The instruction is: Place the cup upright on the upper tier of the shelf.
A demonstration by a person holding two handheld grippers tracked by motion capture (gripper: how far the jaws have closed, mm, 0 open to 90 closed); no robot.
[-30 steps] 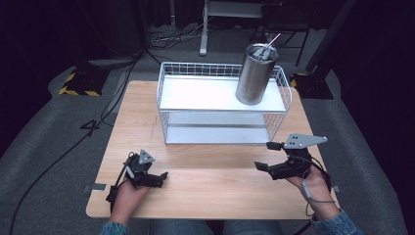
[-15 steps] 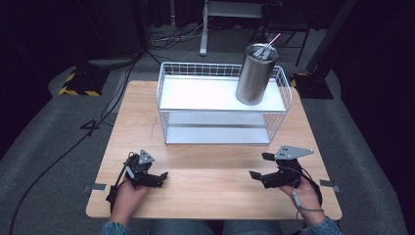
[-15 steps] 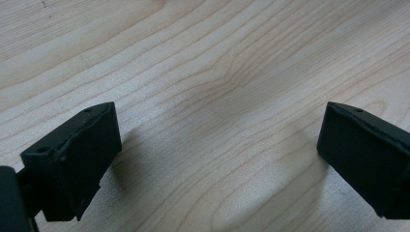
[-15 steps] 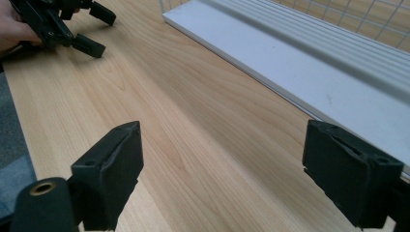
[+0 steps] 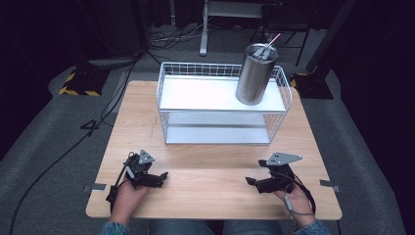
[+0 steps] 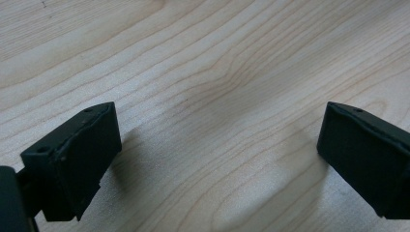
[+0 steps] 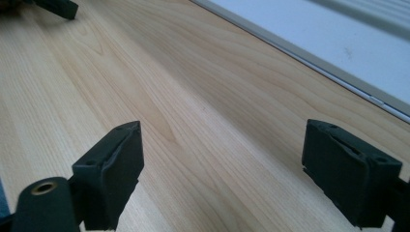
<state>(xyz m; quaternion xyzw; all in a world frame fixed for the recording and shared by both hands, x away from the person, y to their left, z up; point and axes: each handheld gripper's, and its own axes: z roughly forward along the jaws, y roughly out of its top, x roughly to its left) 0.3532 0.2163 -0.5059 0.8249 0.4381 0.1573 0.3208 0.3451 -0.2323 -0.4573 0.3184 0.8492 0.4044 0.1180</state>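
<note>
My left gripper [image 5: 159,177] rests low on the wooden table [image 5: 205,200] at the front left, held in a hand. Its jaws stand wide apart over bare wood in the left gripper view [image 6: 217,150]. My right gripper [image 5: 252,182] sits low over the table at the front right and points left. It is open with only wood between its jaws [image 7: 222,164], though they have just closed a little. A steel tumbler [image 5: 255,73] with a pink straw stands on the right of the top shelf of a white wire rack [image 5: 222,139].
The rack takes up the far half of the table, and its white lower shelf [image 7: 314,38] lies ahead of my right gripper. The left gripper's jaw tip [image 7: 58,7] shows far off. Cables and floor gear lie beyond the table.
My right gripper has come down toward the tabletop and slightly nearer the front edge. The left gripper, the tumbler and the rack have stayed put.
</note>
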